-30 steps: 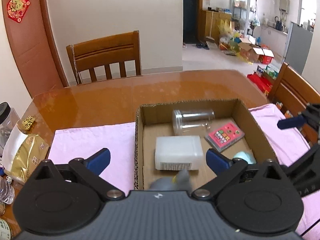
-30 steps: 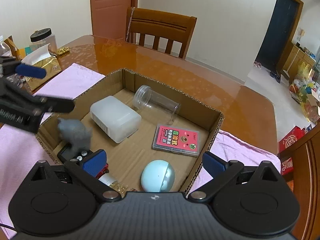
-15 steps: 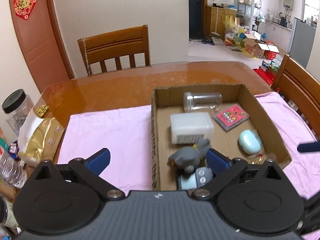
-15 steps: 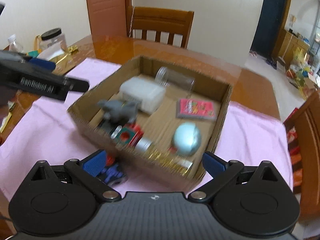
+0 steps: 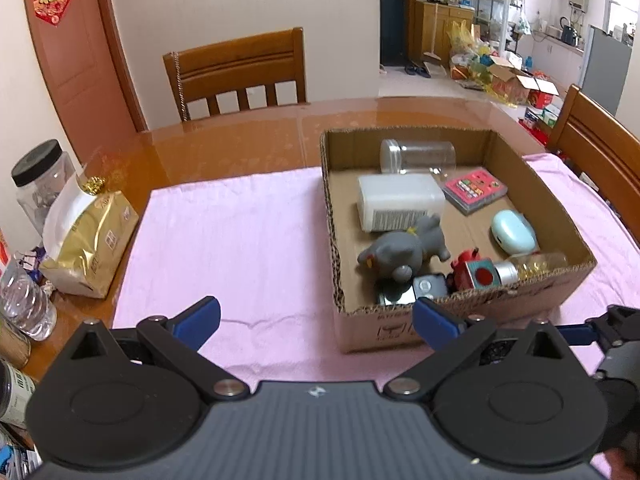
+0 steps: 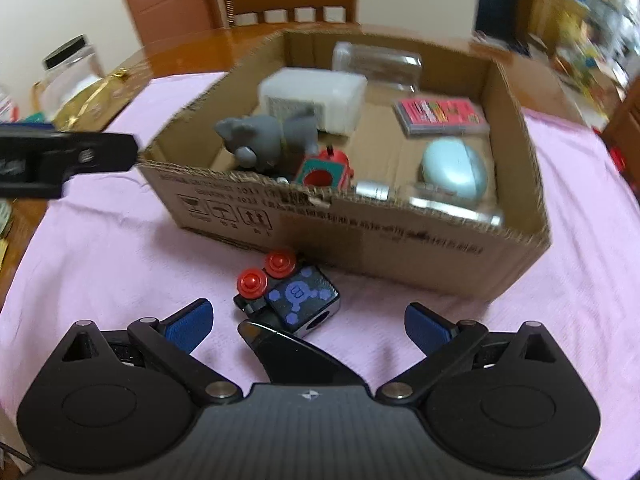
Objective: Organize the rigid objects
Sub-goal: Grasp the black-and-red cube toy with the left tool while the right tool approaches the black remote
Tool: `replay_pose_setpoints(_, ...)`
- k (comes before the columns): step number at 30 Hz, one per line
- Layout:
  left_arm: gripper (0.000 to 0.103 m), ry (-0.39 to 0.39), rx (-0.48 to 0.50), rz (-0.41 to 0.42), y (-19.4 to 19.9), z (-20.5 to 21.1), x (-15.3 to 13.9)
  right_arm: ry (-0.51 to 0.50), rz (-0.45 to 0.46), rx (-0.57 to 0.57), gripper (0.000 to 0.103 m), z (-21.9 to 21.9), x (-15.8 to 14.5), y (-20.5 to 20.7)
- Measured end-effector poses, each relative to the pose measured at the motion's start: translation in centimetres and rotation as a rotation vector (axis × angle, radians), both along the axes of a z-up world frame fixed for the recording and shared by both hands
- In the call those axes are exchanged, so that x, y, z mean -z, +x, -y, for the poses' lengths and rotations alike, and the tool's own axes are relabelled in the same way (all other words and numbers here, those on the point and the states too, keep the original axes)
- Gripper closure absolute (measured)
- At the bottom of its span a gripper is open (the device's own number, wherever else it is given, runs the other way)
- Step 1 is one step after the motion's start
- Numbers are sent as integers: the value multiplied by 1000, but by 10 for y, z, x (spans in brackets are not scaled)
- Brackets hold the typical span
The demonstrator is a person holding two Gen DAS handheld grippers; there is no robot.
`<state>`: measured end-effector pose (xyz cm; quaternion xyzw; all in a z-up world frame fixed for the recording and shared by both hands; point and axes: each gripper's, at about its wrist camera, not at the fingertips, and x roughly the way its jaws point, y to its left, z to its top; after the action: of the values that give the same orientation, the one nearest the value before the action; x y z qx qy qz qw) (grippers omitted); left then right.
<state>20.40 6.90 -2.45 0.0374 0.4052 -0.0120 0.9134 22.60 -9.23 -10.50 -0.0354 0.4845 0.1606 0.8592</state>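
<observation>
Right wrist: box [image 6: 360, 236] print blurred, unreadable; both grippers' fingers released, empty.

Both grippers have pulled back from the cardboard box [image 5: 460, 330] — its near wall now shows in both views. The grey toy animal [image 5: 404, 254], earlier dropping by the left gripper [image 5: 316, 318], now lies inside. The right gripper [image 6: 309, 320] has come above a black toy block [image 6: 296, 298] on the pink cloth [image 6: 120, 264].
</observation>
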Motion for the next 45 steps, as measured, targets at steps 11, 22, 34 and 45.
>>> replay_pose_setpoints(11,1,-39,44,-28,3,0,9,0,-60,131,0,26,21,-14)
replay_pose_setpoints(22,1,-45,138,-70,1,28,21,-131,-32,119,0,60,28,-28)
replay_pose_setpoints(34,1,-43,226,-143,-2,69,60,-127,-10,96,0,96,30,-33)
replay_pose_setpoints(45,14,-6,333,-141,1,92,85,-152,-17,56,0,107,28,-41)
